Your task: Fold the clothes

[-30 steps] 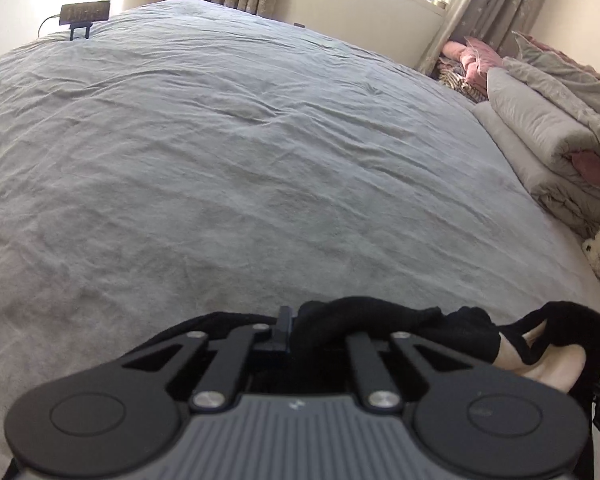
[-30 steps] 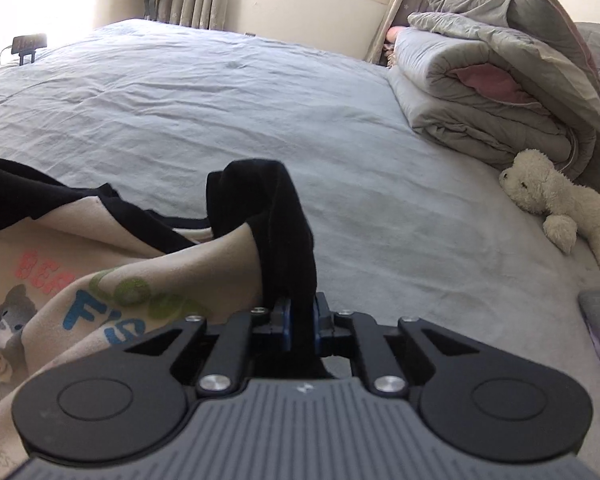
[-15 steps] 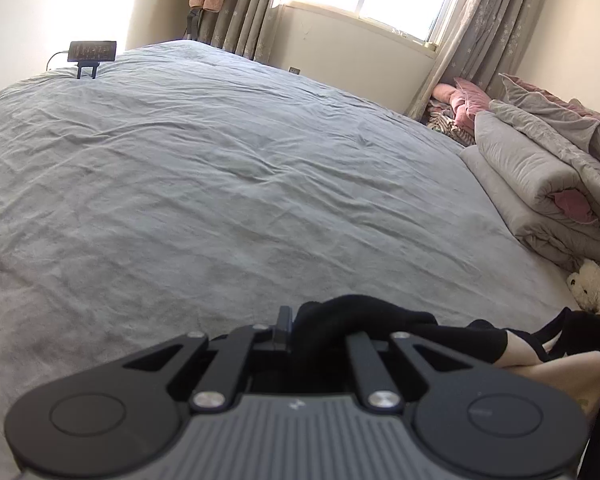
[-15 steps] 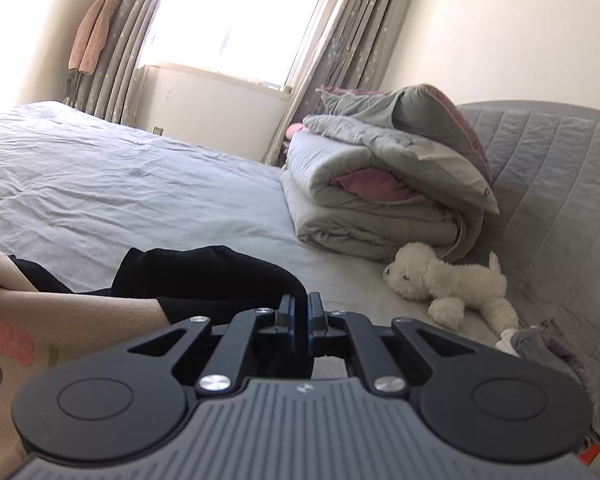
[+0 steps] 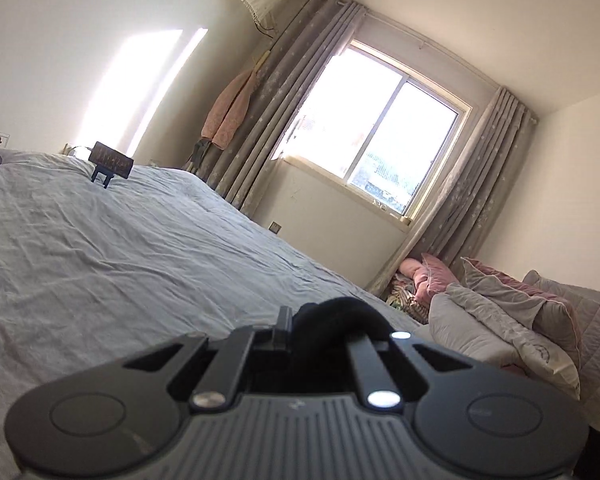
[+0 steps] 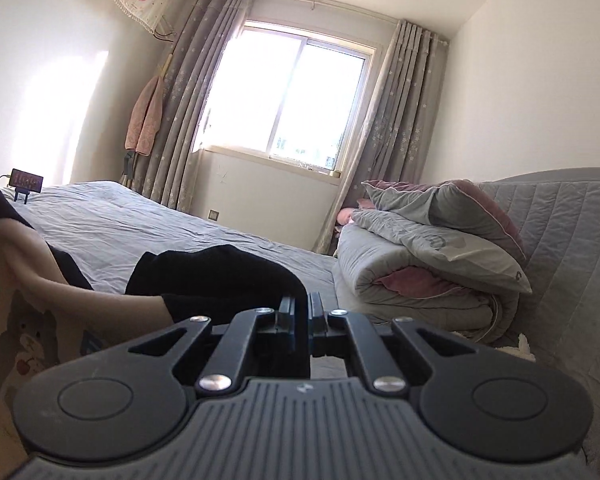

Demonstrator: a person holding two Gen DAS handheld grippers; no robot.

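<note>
Most of the garment is out of sight: from the left wrist view only a hump of black cloth (image 5: pixel 340 316) shows above the left tool (image 5: pixel 300 330), its right finger buried under that cloth, so the pinch point itself cannot be seen. From the right wrist view the shirt (image 6: pixel 220 276) is cut off at the left frame edge; the cream front with a cartoon print is in shadow and the print is hard to read. Right tool (image 6: pixel 299 316): jaws closed to a narrow slit, black sleeve fabric clamped between the blue-edged pads. Left tool: jaws drawn in close, black fabric bunched between and over them; reads as closed on the cloth. Shirt location: held up off the grey bed (image 6: pixel 148 220), hanging between the two tools, lower part dropping out of frame. Long axis of the visible stretch runs roughly level, from the right tool leftward across the frame; black sleeve end toward the right tool, cream body toward the left edge. Beyond: folded grey-and-pink quilt (image 6: pixel 432 264) against the headboard, a small dark device on a stand (image 5: pixel 111 163) on the far side of the bed, window (image 6: pixel 288 100) with grey curtains.
</note>
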